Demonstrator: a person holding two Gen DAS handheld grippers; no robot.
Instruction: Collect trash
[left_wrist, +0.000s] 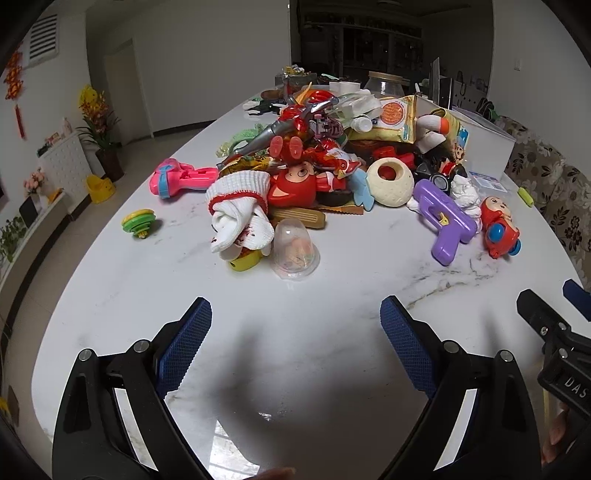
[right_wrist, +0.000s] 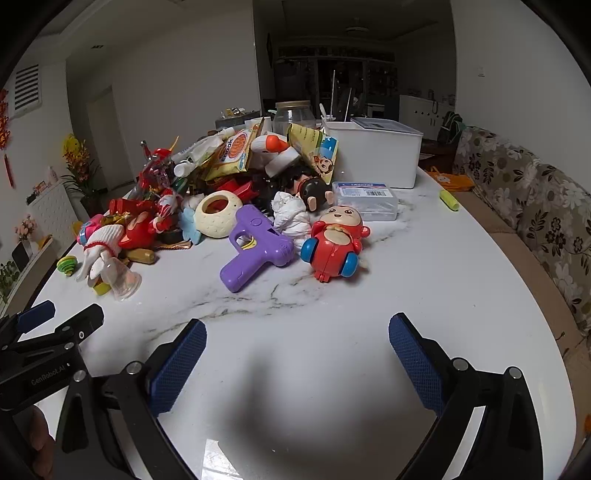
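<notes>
A heap of toys and trash lies on the white marble table (left_wrist: 332, 288). In it are a yellow snack bag (left_wrist: 395, 118) (right_wrist: 231, 153), crumpled white tissue (left_wrist: 465, 194) (right_wrist: 291, 216), a clear plastic cup (left_wrist: 293, 249) (right_wrist: 123, 280) lying mouth-down, and a white sock with red stains (left_wrist: 238, 210). My left gripper (left_wrist: 295, 317) is open and empty, above the bare table in front of the cup. My right gripper (right_wrist: 297, 332) is open and empty, in front of the purple toy gun (right_wrist: 255, 247).
A white bin (right_wrist: 376, 155) stands at the back right, a clear lidded box (right_wrist: 365, 199) in front of it. A red monkey toy (right_wrist: 338, 243), a pink toy (left_wrist: 181, 177) and a green spinning top (left_wrist: 140, 223) lie around the heap. A floral sofa (right_wrist: 535, 206) runs along the right edge.
</notes>
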